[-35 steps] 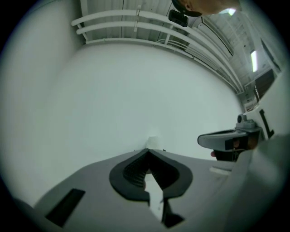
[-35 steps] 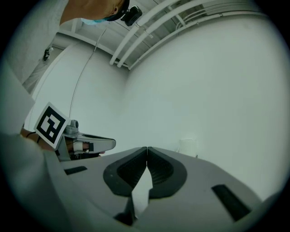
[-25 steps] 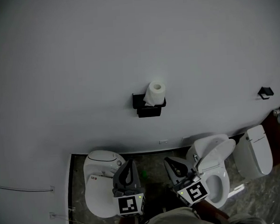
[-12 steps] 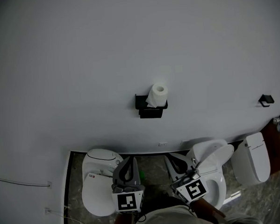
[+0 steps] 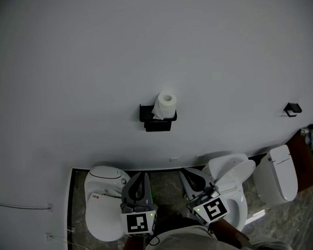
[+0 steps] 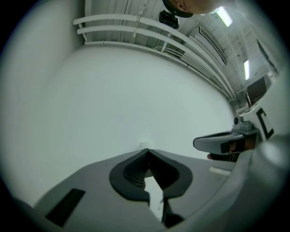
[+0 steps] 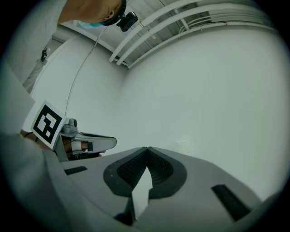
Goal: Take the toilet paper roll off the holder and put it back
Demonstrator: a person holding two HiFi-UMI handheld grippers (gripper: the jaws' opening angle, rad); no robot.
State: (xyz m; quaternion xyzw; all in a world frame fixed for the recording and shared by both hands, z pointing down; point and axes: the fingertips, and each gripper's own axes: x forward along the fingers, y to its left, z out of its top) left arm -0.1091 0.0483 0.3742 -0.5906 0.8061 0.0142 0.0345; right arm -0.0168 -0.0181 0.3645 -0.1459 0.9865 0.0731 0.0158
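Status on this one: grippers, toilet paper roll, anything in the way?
Left gripper shut, empty. Right gripper shut, empty. Toilet paper roll on its black wall holder, untouched. Nothing seen between grippers and roll.

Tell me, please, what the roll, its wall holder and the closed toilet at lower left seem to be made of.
The roll: soft white paper, matte, a loose sheet hanging down. The holder: matte black, sharp-edged; probably painted metal, possibly plastic. The closed toilet: smooth white with a slight sheen; lid likely plastic, body likely ceramic, uncertain in this dim view.
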